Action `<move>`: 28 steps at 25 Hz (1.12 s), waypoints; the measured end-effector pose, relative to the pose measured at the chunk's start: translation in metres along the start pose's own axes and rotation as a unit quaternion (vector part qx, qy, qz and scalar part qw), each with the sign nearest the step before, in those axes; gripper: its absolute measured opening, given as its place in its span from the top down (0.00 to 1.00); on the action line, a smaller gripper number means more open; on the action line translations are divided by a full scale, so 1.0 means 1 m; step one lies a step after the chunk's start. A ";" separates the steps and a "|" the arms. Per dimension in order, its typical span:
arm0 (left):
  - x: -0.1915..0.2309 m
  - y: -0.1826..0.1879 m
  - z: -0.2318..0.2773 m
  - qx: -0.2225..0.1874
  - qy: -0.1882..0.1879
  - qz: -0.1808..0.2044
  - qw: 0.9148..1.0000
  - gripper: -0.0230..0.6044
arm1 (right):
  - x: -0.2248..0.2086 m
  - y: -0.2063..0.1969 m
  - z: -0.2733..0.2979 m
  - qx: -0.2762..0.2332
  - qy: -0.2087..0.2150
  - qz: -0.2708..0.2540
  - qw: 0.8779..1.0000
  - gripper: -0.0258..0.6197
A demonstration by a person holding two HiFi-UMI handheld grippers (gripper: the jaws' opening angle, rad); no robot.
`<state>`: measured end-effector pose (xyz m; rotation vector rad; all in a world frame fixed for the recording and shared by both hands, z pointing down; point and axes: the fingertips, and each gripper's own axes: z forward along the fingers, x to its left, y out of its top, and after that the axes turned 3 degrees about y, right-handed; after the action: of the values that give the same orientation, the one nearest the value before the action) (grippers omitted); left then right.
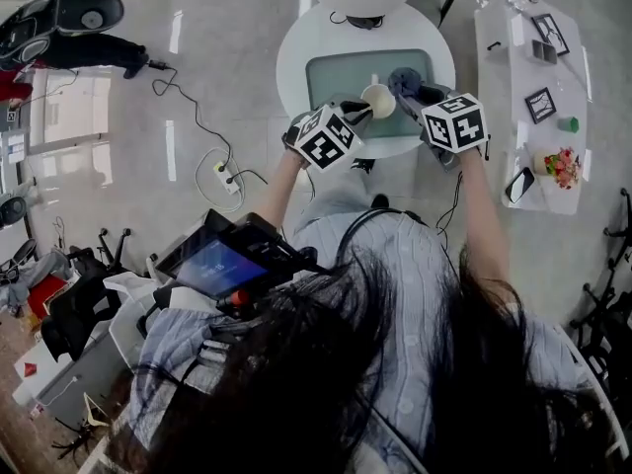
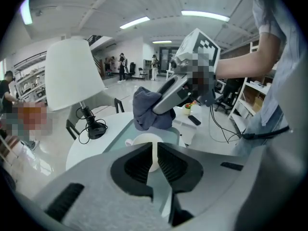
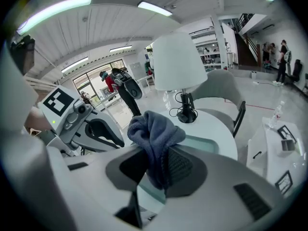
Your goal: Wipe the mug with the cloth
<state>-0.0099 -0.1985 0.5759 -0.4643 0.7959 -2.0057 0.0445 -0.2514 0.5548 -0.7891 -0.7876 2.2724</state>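
The white mug [image 1: 378,99] sits over the grey-green tray [image 1: 336,72] on the round white surface [image 1: 296,62], mouth up. Whether it rests on the tray or is raised a little off it cannot be told. The left claw [image 2: 155,159] is clamped on the mug's near wall, its jaws drawn close with only the thin white rim between them. Just beside the mug, on its far right side, hangs the bunched blue-grey cloth [image 3: 155,129], pinched by the right claw [image 3: 161,165], with its bulk standing above the jaws. Whether cloth and mug touch is unclear.

By the look of it, wiping is about to start or is just under way. The next move calls for pressing the cloth against the mug's wall or rim and rubbing round it while the left claw holds the mug firm.
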 end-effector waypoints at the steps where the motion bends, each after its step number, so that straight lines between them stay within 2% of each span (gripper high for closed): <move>1: -0.001 -0.001 -0.002 -0.001 0.011 -0.012 1.000 0.89 | 0.004 -0.001 -0.006 -0.007 -0.003 0.004 1.000 0.81; 7: -0.012 -0.008 -0.015 -0.007 0.069 -0.080 0.994 0.89 | 0.025 -0.014 -0.036 -0.049 -0.010 0.042 0.998 0.81; 12: -0.033 -0.013 -0.026 -0.012 0.101 -0.115 0.988 0.89 | 0.045 -0.041 -0.058 -0.069 -0.014 0.066 0.995 0.81; 22: -0.105 -0.029 -0.051 -0.013 0.129 -0.158 0.979 0.89 | 0.097 -0.102 -0.090 -0.076 0.008 0.075 0.994 0.81; 28: -0.142 -0.058 -0.069 -0.004 0.146 -0.205 0.968 0.89 | 0.125 -0.131 -0.092 -0.065 0.021 0.068 0.995 0.81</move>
<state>-0.0118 -0.0310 0.5645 -0.3625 0.9437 -2.4971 0.0716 -0.0506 0.5438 -0.9738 -0.8951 2.3329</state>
